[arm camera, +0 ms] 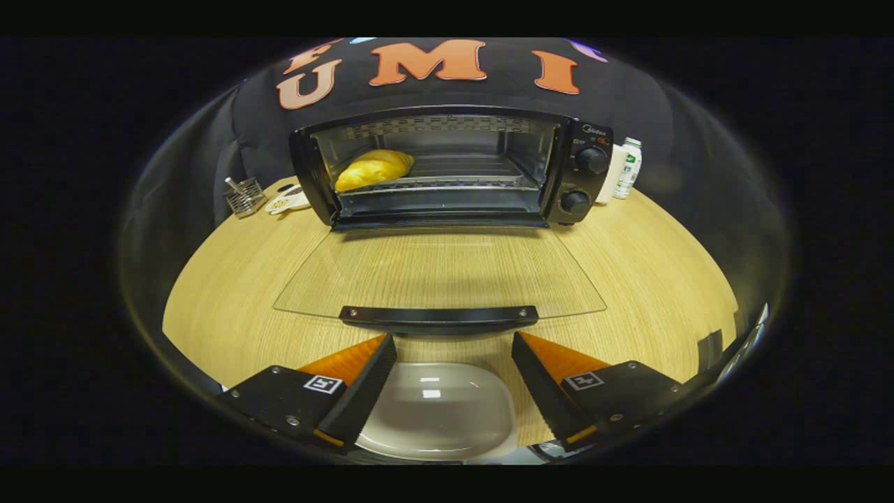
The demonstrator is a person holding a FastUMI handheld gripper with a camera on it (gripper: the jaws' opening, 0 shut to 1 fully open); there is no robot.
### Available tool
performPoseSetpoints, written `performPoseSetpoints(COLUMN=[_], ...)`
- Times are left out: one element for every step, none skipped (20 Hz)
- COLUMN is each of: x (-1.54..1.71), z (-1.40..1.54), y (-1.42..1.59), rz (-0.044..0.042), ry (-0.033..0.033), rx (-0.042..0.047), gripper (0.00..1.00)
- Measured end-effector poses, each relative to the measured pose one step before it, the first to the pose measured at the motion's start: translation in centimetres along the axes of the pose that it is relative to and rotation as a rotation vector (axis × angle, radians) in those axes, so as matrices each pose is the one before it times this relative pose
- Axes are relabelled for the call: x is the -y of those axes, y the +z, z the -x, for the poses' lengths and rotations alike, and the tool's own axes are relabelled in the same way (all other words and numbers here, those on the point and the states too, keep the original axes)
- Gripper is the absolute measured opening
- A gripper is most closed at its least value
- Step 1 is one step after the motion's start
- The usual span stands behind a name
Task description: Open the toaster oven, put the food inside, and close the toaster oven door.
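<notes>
Pale wood-grain tabletop (pixel 230 293), round-looking through the fisheye lens, backed by a black cloth wall. At its far side, a black toaster oven (pixel 447 168) with two round knobs (pixel 591 160) stacked on its right panel. Glass door (pixel 440 276) swung fully down, lying flat toward the camera, its black handle (pixel 438 318) just ahead of the fingers. Inside, on the wire rack (pixel 461 171), toward the left wall: a golden-yellow, puffy piece of food (pixel 374 169), well beyond the fingers. Between and beneath the fingers, an empty pale plate (pixel 436 412) with rounded corners, glossy with light spots. Gripper (pixel 452 367) spread wide, fingers (pixel 360 381) apart and holding nothing, one each side of the plate. Left of the oven, a small wire basket (pixel 244 197) and a light dish (pixel 288 201). Right of the oven, a white bottle (pixel 628 168) with a green label.
</notes>
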State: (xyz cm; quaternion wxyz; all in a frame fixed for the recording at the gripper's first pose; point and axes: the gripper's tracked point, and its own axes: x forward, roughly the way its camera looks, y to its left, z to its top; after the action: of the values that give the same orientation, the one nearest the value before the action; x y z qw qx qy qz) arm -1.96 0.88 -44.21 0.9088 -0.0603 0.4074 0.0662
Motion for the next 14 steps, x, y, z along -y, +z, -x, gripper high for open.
performPoseSetpoints(x=[0.090, -0.020, -0.010, 0.013, -0.003, -0.039, -0.056, 0.101, 0.021, -0.027, -0.054, -0.063, 0.024, -0.074], z=[-0.254, -0.482, 0.257, -0.008, 0.141, 0.214, 0.157, 0.303, 0.359, 0.252, 0.388, 0.234, 0.402, 0.279], y=[0.166, 0.053, -0.388, 0.111, 0.234, 0.328, 0.134, 0.369, 0.309, 0.470, 0.457, 0.435, 0.463, 0.458], rz=[-0.00594, 0.00020, 0.00605, 0.00063, -0.00371, -0.00797, -0.00137, 0.00235, 0.00251, 0.00186, -0.00093, -0.00082, -0.00216, -0.00158], ry=[-0.00101, 0.00004, -0.00051, -0.00058, 0.00020, 0.00019, 0.00018, 0.00036, 0.00018, 0.00114, 0.00085, 0.00122, 0.00141, 0.00039], rx=[0.00058, -0.00508, -0.01629, 0.00169, 0.00525, 0.00787, 0.00296, 0.00568, 0.00818, 0.00970, 0.01391, 0.00823, 0.00736, 0.00921], gripper=[0.99, 0.99, 0.99, 1.00, 0.99, 1.00, 1.00, 0.99, 0.99, 0.99, 1.00, 0.99, 0.99, 0.99])
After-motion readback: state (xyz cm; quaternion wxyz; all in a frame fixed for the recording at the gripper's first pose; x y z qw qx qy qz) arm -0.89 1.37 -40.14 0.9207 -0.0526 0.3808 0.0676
